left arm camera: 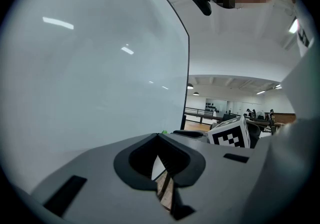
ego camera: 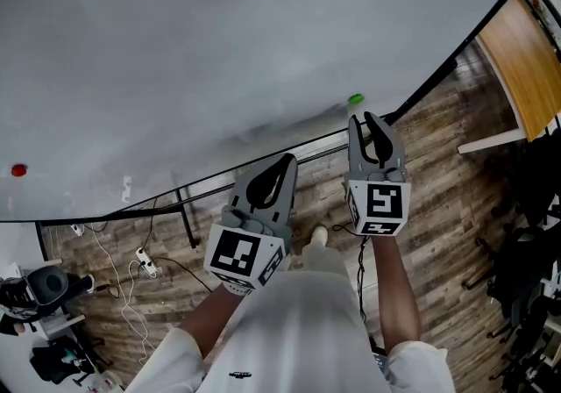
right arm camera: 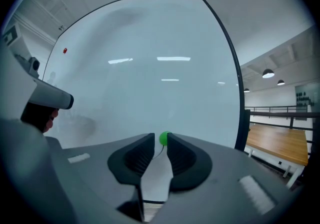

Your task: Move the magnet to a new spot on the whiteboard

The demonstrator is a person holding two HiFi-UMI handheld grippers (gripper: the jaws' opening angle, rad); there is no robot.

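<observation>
The right tongs (right arm camera: 160, 135) stand partly apart with nothing clamped. The green magnet (right arm camera: 164, 138) sits right at the mouth of the gap. In the head view it shows just ahead of the tips, and no pad visibly presses on it. The left tongs (left arm camera: 158, 135) have their tips together and hold nothing. They hang lower and to the left of the right pair, well clear of the magnet, with the right one's marker cube (left arm camera: 230, 136) just beside them.

The magnet clings to the whiteboard (ego camera: 219, 49) low down, close to the black frame (ego camera: 429, 80) along the bottom edge, so there is little room beneath it. In the right gripper view the board's right-hand edge stands some way off to the right of the magnet. Above and to the left the board lies bare and wide, a broad white field with only faint smudges and reflections of ceiling lights. A small red dot (ego camera: 18, 170) sits far off at the left, near the rim.

Under the bottom edge the stand's dark rails (ego camera: 187, 216) run over a plank floor (ego camera: 438, 207). White cables and a power strip (ego camera: 143, 260) lie at the left, and a pale wooden panel (ego camera: 526, 67) stands at the right.
</observation>
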